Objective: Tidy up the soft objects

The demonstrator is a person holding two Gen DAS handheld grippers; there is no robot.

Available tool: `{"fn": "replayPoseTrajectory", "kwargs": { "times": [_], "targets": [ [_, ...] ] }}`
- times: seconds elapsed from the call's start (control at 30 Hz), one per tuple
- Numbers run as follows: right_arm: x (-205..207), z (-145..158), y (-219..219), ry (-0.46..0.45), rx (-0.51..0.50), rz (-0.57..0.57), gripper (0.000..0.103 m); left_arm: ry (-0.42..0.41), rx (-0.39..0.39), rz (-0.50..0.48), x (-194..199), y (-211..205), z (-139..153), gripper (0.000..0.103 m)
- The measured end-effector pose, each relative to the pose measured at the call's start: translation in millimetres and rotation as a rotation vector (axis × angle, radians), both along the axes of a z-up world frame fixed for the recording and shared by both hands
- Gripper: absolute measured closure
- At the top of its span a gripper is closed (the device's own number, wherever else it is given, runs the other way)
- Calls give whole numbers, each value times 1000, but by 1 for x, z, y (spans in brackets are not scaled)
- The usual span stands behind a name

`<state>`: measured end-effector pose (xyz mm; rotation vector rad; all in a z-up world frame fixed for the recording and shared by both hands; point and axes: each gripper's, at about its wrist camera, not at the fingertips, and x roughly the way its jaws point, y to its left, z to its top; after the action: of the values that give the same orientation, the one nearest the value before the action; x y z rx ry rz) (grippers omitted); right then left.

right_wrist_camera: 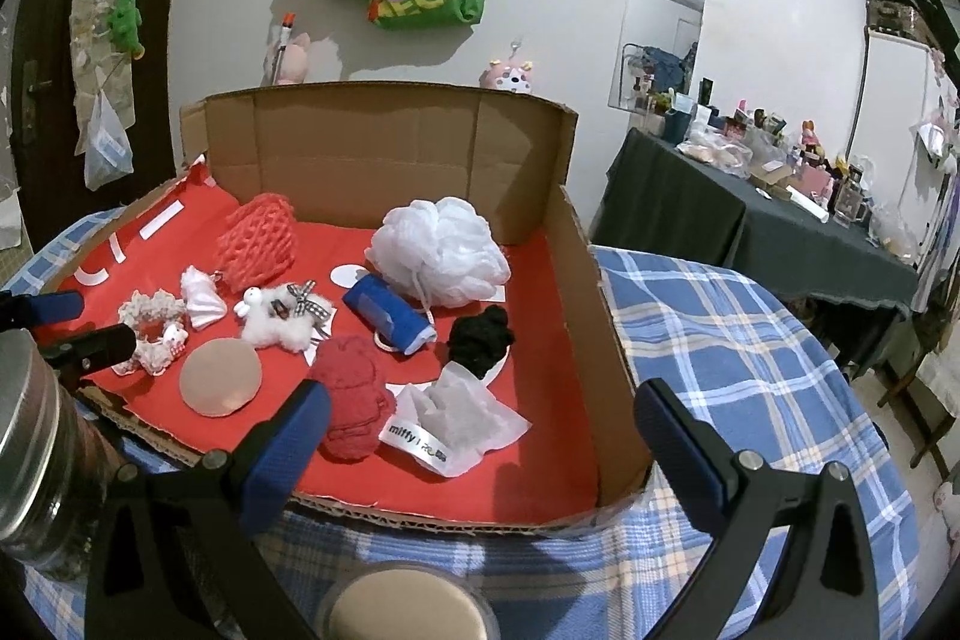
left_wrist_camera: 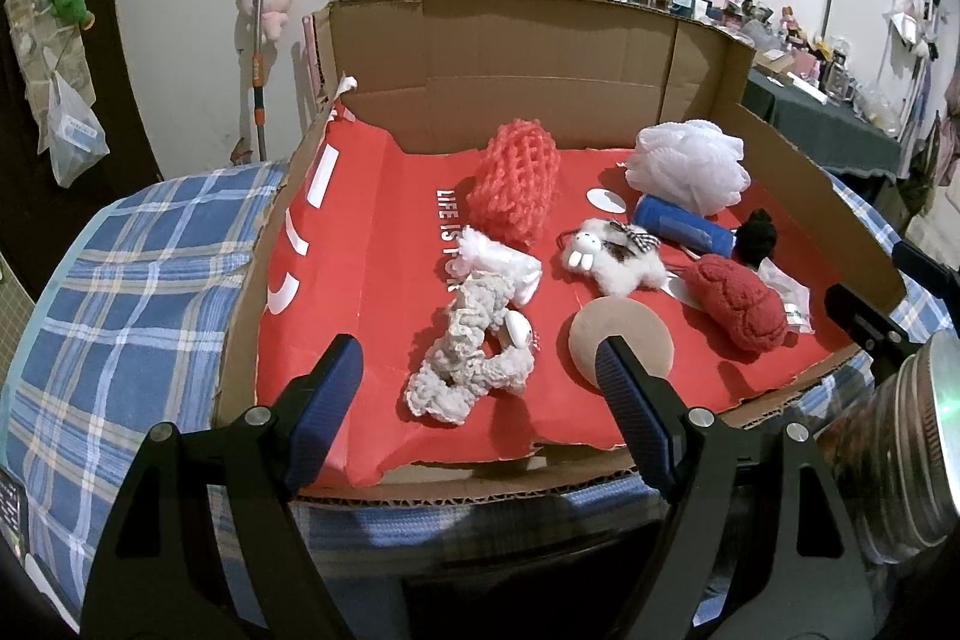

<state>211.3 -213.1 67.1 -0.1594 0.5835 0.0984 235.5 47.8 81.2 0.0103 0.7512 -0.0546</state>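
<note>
Near the box's [left_wrist_camera: 540, 58] front edge, both grippers (left [left_wrist_camera: 480, 394], right [right_wrist_camera: 480, 454]) hover, fingers open, empty; approach the cream scrunchie [left_wrist_camera: 462, 358] squarely.

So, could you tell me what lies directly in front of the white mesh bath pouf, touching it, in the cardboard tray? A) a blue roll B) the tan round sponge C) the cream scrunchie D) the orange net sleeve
A: the blue roll lies right against the near side of the white mesh bath pouf, whose cord hangs across it.
</note>
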Motion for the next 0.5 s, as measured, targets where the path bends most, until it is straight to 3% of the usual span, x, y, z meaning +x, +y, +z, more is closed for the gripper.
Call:
{"fn": "replayPoseTrajectory", "kwargs": {
  "times": [0.5],
  "targets": [
    [-1,1,-2,-2,7,-1,0,-4,8,1,-1,-1,0,23]
  ]
}}
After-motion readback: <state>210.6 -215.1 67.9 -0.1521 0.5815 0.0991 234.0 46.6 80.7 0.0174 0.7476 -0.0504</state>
